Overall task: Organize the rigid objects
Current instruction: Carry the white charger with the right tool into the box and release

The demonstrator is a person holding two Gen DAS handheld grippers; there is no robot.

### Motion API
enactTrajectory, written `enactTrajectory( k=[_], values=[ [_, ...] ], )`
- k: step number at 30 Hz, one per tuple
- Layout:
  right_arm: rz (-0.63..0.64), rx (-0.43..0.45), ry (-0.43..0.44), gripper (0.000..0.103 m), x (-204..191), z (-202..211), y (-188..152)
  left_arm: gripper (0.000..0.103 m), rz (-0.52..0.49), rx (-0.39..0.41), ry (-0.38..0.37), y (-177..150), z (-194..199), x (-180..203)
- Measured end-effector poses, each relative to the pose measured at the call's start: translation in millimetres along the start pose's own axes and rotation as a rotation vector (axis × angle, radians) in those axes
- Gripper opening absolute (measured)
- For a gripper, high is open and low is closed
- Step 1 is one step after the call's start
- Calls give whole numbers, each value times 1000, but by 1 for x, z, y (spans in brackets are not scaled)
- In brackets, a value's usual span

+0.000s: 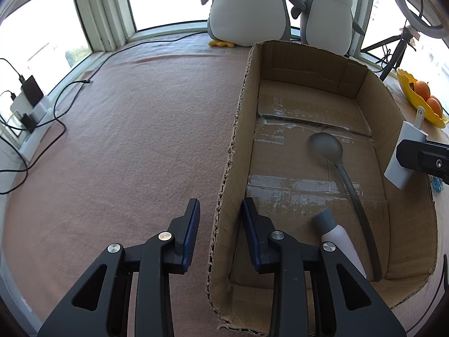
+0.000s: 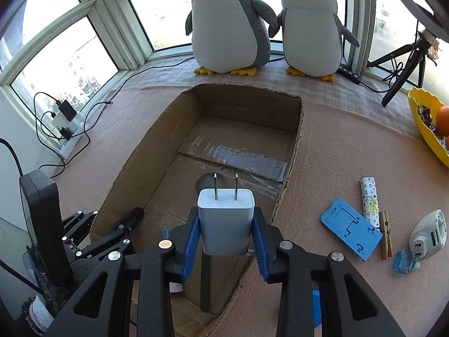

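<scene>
An open cardboard box (image 1: 376,84) (image 2: 157,129) sits on the pink cloth. Inside lie a grey spoon (image 1: 328,143) and a white bottle with a grey cap (image 1: 339,236). My right gripper (image 2: 226,227) is shut on a white wall charger (image 2: 226,221), prongs forward, held above the box's near end; it also shows in the left wrist view (image 1: 401,157). My left gripper (image 1: 220,219) is open and empty, straddling the box's left wall. It shows at the left in the right wrist view (image 2: 112,219).
Right of the box lie a blue phone stand (image 2: 350,229), a patterned tube (image 2: 370,199), a clothespin (image 2: 385,234), a white gadget (image 2: 429,233) and a clear blue piece (image 2: 402,262). A yellow fruit bowl (image 2: 423,129), tripod (image 2: 404,70), two plush penguins (image 2: 230,25) and a power strip (image 1: 31,104) stand around.
</scene>
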State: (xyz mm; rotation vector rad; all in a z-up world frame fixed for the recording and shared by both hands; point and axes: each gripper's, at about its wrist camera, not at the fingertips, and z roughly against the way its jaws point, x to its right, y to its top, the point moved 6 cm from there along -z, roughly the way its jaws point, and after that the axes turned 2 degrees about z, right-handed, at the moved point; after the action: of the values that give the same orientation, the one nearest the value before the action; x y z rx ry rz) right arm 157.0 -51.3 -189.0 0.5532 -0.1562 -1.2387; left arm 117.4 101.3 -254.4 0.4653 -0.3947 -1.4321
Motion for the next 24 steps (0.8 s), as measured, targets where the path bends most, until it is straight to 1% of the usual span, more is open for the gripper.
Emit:
enactTrajectory(
  k=[6, 7, 8, 10, 19, 24],
  values=[
    [-5, 6, 16, 33, -3, -1, 1, 30, 0, 0, 0, 0, 0, 0],
    [-4, 7, 17, 40, -3, 0, 2, 30, -2, 2, 1, 0, 0, 0],
    [-5, 13, 9, 51, -3, 1, 2, 30, -4, -1, 2, 0, 0, 0],
    [-10, 28, 19, 55, -3, 5, 4, 30, -4, 1, 5, 1, 0, 0],
    [-29, 33, 20, 55, 3, 16, -1, 30, -7, 2, 7, 1, 0, 0],
    [-59, 44, 29, 55, 14, 28, -8, 30, -7, 2, 8, 1, 0, 0]
  ],
)
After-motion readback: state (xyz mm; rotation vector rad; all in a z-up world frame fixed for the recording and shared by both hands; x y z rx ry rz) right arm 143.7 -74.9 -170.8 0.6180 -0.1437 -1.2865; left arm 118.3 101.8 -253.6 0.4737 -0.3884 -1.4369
